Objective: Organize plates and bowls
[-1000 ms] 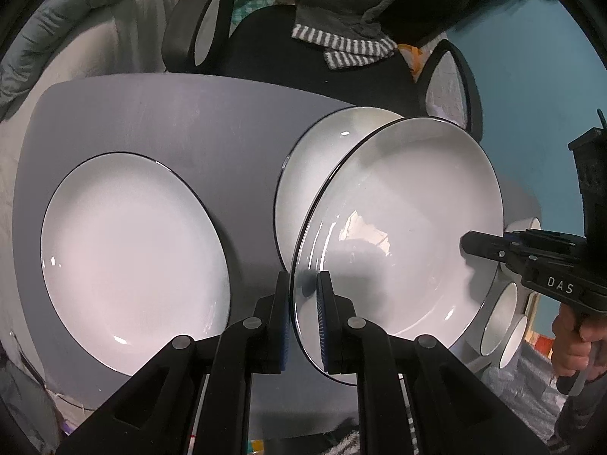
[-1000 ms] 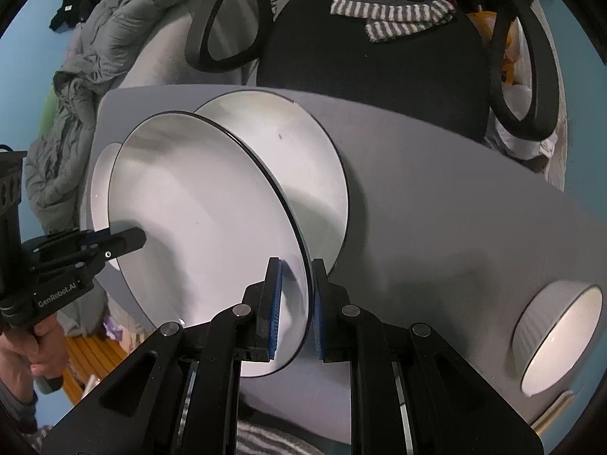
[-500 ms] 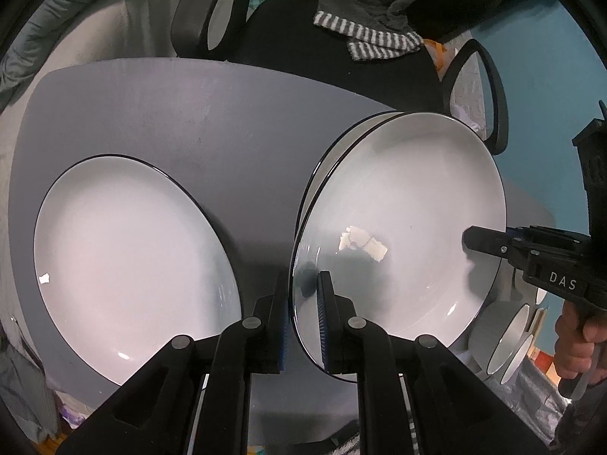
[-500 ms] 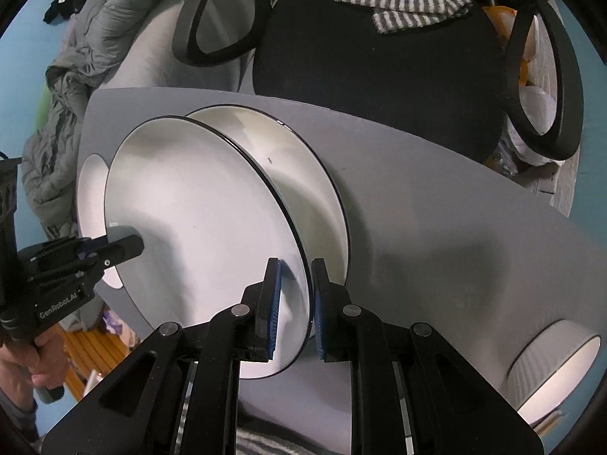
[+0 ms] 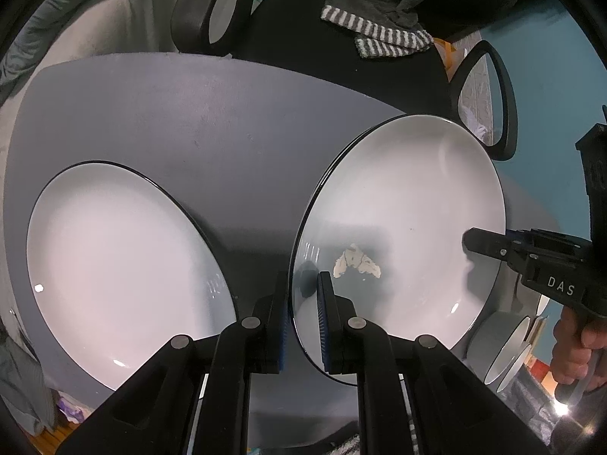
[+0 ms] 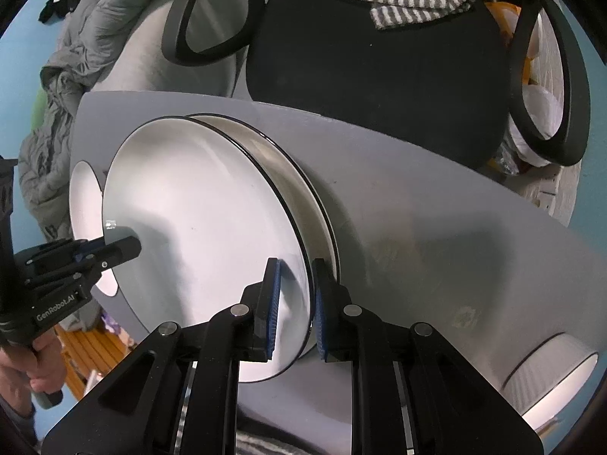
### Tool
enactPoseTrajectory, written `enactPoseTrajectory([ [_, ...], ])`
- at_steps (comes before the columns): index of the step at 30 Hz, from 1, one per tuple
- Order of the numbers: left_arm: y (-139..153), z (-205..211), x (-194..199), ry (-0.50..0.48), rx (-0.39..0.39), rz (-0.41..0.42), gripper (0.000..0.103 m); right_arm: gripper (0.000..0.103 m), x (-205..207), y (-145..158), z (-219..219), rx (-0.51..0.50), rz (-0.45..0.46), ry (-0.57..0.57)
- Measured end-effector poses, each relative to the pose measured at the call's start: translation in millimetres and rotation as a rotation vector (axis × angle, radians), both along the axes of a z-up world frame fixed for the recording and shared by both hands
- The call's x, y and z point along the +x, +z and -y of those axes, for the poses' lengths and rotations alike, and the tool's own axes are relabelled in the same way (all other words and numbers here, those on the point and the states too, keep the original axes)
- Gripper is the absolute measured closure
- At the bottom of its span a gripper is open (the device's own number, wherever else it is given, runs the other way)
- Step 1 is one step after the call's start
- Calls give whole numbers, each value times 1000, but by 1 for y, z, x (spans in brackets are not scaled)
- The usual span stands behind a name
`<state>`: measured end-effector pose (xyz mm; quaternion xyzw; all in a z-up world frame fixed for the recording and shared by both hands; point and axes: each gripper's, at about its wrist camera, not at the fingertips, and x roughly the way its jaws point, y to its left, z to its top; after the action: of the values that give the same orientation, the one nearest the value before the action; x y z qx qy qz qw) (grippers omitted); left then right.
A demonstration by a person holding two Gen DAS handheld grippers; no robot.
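Both grippers hold one white black-rimmed plate (image 5: 402, 227) by opposite rims. My left gripper (image 5: 301, 322) is shut on its near rim; my right gripper (image 6: 295, 305) is shut on the other rim. The held plate (image 6: 197, 235) is almost centred over a second white plate (image 6: 299, 185) on the grey table (image 5: 189, 113); only that plate's far edge shows. A third plate (image 5: 114, 261) lies flat at the table's left.
A white ribbed bowl (image 6: 554, 379) stands at the table's right end, also in the left wrist view (image 5: 497, 349). A black office chair (image 6: 371, 76) with a striped cloth (image 6: 402, 0) is behind the table. Grey bedding (image 6: 95, 49) lies far left.
The held plate has moved across and down over the second plate, which now is nearly covered. Both grippers stayed shut on its rims.
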<state>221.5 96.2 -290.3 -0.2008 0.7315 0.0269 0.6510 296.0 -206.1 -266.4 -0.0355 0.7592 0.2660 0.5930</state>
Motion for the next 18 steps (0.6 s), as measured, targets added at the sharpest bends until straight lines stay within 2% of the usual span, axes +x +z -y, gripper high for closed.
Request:
enactPoseTrajectory([
  [4, 0, 1, 2, -3, 4, -2, 91, 86, 3, -2, 0, -16, -28, -19],
  [6, 0, 1, 3, -3, 5, -1, 91, 82, 3, -2, -3, -22, -38, -19],
  [12, 0, 3, 4, 5, 14, -7, 89, 73, -1, -1, -15, -78, -23, 19],
  [18, 3, 6, -1, 7, 17, 2, 82, 68, -5, 1, -27, -161, 6, 69],
])
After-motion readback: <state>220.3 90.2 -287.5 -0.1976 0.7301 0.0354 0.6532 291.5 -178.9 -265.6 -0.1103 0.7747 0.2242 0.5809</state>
